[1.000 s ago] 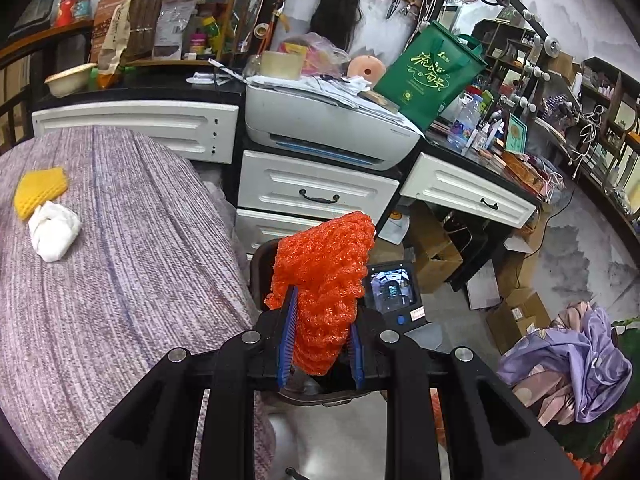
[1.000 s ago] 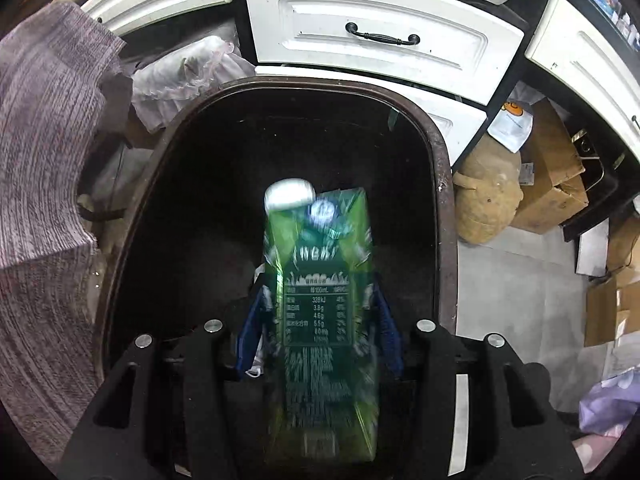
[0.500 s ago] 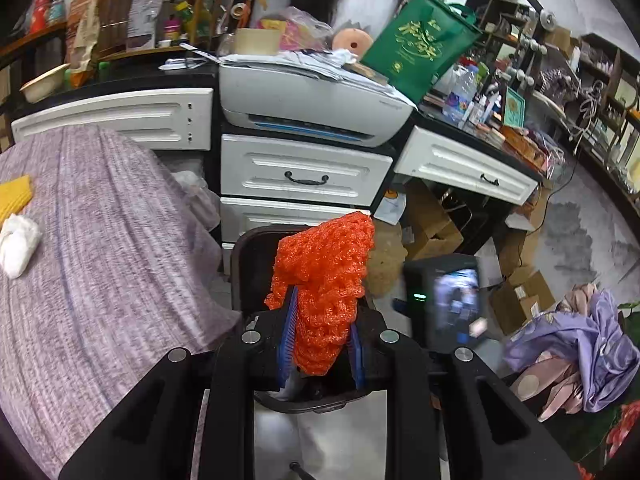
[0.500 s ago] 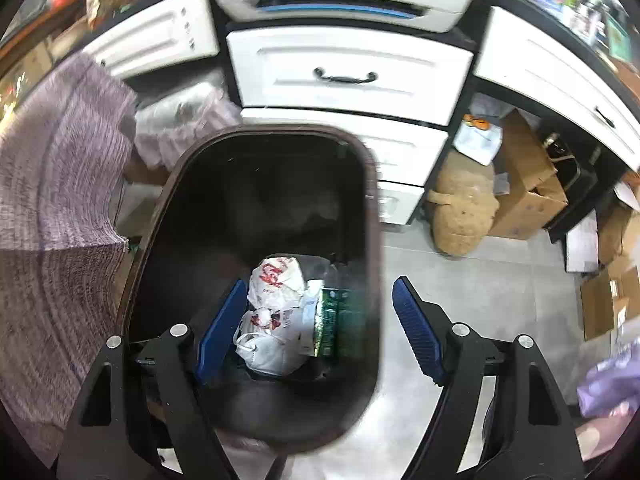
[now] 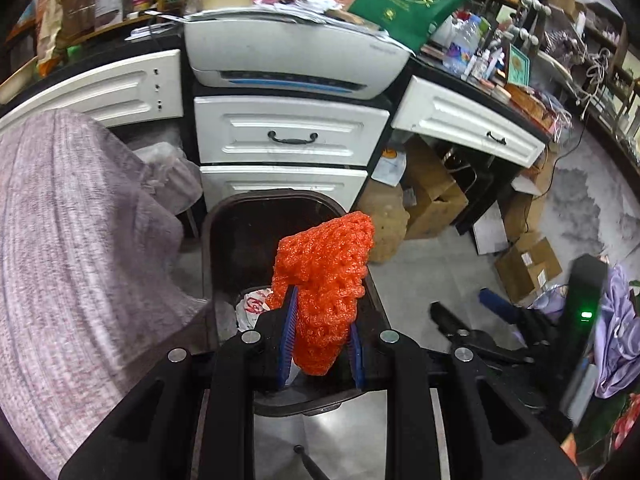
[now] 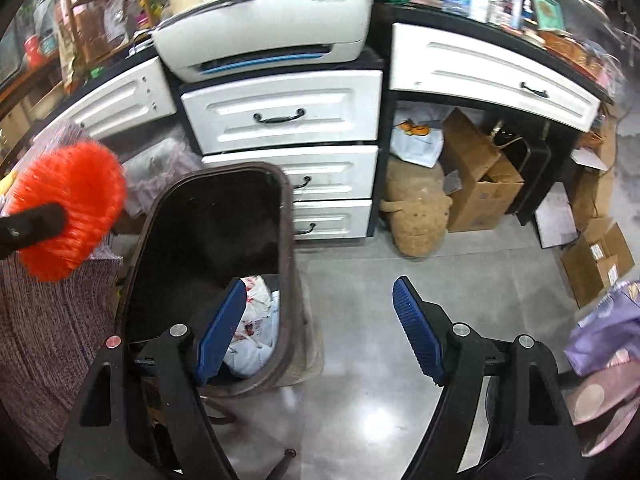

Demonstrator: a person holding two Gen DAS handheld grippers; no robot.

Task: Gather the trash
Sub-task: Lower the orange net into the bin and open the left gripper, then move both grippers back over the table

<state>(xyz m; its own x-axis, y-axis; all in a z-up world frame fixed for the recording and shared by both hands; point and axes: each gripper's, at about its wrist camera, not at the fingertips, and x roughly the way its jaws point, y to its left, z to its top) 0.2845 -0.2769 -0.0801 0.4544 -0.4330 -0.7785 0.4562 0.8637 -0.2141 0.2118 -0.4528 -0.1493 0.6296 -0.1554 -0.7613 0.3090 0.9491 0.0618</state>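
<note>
My left gripper (image 5: 322, 340) is shut on an orange foam net (image 5: 326, 276) and holds it over the near rim of the dark brown trash bin (image 5: 208, 248). A white crumpled bag (image 5: 252, 304) lies in the bin. In the right wrist view the bin (image 6: 286, 240) stands at the left with the white bag (image 6: 256, 320) inside. My right gripper (image 6: 320, 332) is open and empty, to the right of the bin above the floor. The orange net (image 6: 68, 208) shows blurred at the far left. The right gripper shows in the left wrist view (image 5: 468, 312).
White drawers (image 5: 292, 136) and a printer (image 5: 296, 52) stand behind the bin. A table with a purple-grey cloth (image 5: 68, 240) is at the left. Cardboard boxes (image 6: 480, 184) and a tan sack (image 6: 416, 216) sit on the floor at the right. Purple cloth (image 5: 616, 332) lies at the far right.
My right gripper opened and the green carton dropped into the bin; it has since pulled back to the right. My left gripper moved the orange net over the bin.
</note>
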